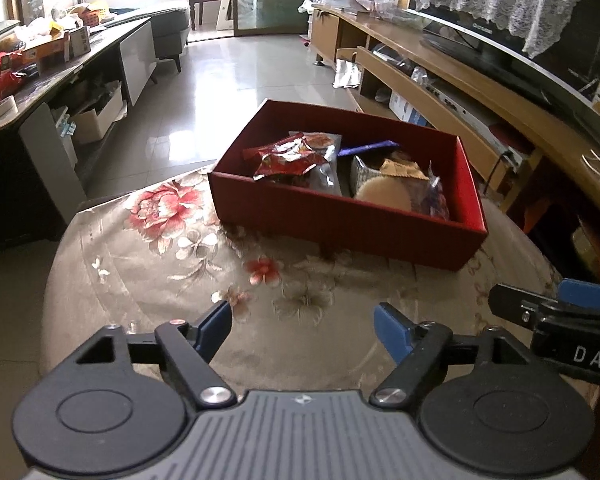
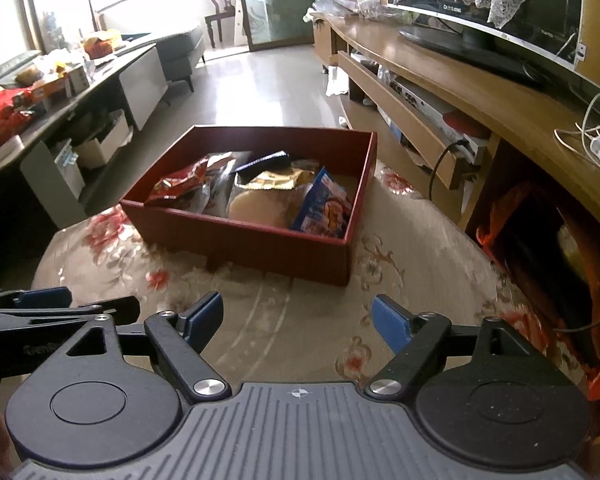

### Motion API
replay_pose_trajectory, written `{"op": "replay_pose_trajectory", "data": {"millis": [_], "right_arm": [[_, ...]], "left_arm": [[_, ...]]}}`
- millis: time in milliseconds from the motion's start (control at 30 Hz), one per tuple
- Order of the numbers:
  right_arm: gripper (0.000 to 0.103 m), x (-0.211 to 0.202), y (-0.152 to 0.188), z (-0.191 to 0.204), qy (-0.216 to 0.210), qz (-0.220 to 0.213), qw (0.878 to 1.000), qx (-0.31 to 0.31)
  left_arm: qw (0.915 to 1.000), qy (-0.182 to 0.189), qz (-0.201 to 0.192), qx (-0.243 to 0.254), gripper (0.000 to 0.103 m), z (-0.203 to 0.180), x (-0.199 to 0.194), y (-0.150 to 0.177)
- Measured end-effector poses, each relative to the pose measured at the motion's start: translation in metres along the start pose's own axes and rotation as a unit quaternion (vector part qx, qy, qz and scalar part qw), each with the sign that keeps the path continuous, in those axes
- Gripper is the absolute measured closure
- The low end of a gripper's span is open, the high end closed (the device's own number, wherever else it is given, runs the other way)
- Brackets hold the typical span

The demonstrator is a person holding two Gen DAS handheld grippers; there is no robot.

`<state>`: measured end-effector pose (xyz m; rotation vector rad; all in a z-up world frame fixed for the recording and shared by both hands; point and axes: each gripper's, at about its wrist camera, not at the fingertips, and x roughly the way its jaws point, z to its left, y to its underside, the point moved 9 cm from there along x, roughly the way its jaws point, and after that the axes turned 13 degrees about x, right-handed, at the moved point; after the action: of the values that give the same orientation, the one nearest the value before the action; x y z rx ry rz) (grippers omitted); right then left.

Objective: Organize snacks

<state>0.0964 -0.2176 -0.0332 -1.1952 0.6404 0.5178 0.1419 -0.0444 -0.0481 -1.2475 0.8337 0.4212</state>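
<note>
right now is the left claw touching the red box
Apart. The left wrist view shows the left claw open and empty, with bare floral cloth between it and the red box.

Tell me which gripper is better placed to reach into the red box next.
Neither clearly. Left gripper and right gripper are both open, empty and short of the box. The right faces it slightly more squarely.

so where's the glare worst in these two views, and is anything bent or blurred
Left wrist view: window light blows out the top left and glares off the floor tiles; the TV edge bows. Right wrist view: the window is blown out too, the floor shines beyond the red box, and the right edge looks smeared.
</note>
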Motion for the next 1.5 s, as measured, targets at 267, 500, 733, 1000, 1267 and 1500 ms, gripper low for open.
{"op": "replay_pose_trajectory", "data": {"millis": [267, 500, 733, 1000, 1267, 1500], "right_arm": [[0.017, -0.012, 0.02, -0.006, 0.004, 0.001, 1.0, 0.0], [0.017, -0.019, 0.035, -0.008, 0.006, 0.005, 1.0, 0.001], [0.016, -0.025, 0.05, -0.007, 0.007, 0.01, 1.0, -0.006], [0.016, -0.033, 0.062, -0.007, 0.004, 0.01, 1.0, -0.002], [0.016, -0.039, 0.069, -0.007, 0.004, 0.011, 1.0, -0.003], [0.016, -0.044, 0.075, -0.007, 0.002, 0.01, 1.0, -0.005]], "left_arm": [[1.0, 0.003, 0.0, 0.007, 0.017, -0.007, -0.013, 0.02], [1.0, 0.006, 0.003, 0.0, 0.014, -0.006, -0.022, 0.035], [1.0, 0.001, -0.001, 0.004, 0.009, -0.006, -0.031, 0.048], [1.0, -0.003, -0.001, 0.009, 0.009, -0.007, -0.038, 0.057], [0.9998, -0.002, -0.002, 0.02, 0.008, -0.012, -0.044, 0.064], [0.9997, -0.001, -0.002, 0.025, 0.008, -0.014, -0.05, 0.07]]}}
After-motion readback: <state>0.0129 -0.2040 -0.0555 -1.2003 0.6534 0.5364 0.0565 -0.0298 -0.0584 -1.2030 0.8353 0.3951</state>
